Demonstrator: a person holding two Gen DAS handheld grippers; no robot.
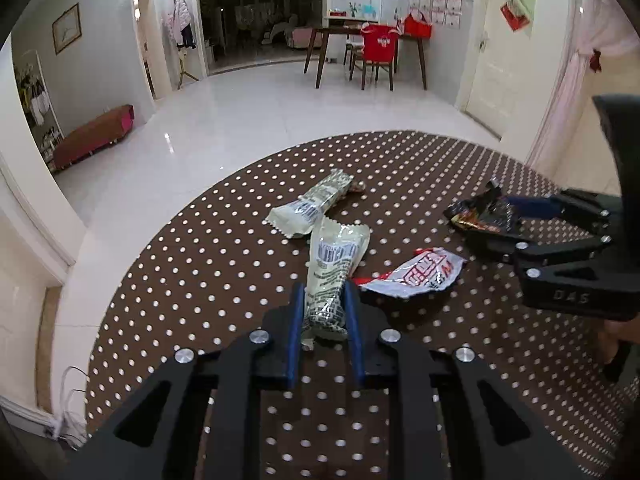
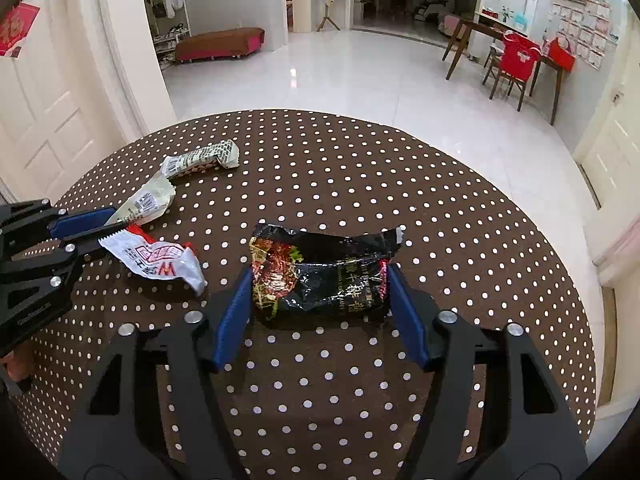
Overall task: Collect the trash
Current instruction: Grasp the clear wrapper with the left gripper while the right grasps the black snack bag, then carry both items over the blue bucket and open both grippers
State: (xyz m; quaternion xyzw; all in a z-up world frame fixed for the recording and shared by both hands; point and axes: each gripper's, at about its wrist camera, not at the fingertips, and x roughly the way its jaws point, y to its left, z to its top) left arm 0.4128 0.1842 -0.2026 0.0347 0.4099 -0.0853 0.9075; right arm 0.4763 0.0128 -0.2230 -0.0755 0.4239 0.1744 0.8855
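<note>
- Brown dotted cloth covers the round tabletop [image 2: 460, 208]; four pieces of trash lie on it, none yet lifted, and no bin is visible in either view.
- Far left, toward the far-left edge: the patterned wrapper [image 2: 204, 159] lies flat and untouched. Leave it for a later pass.
- Next along, the white wrapper [image 1: 334, 264] lies lengthwise toward you. Your left gripper [image 1: 325, 300] has narrowed onto its near end; the blue pads [image 1: 297, 320] sit against both sides of the crumpled film. It appears pinched, though only the tail is caught.
- Recommendation for the left hand: squeeze fully before lifting, then raise straight up. A thin film gripped at one end is likely to slip or swing, so lift slowly and watch that it does not drag the patterned wrapper, which touches its far end.
- Just right of it, the red-and-white wrapper [image 1: 416, 274] lies beside the left gripper. Keep your fingers off it during the lift.
- Right of centre, the black wrapper [image 2: 324, 276] lies broadside between the fingers of your right gripper [image 2: 320, 304], which stands about half open. The pads [image 2: 234, 312] are at or just beside its short ends; firm contact cannot be confirmed, so treat it as not yet held.
- Recommendation for the right hand: close until the foil buckles upward between the pads. Keep the tips low to the cloth without snagging it, or the flat packet may slide out underneath.
- Both grippers work close together; lift them apart.
</note>
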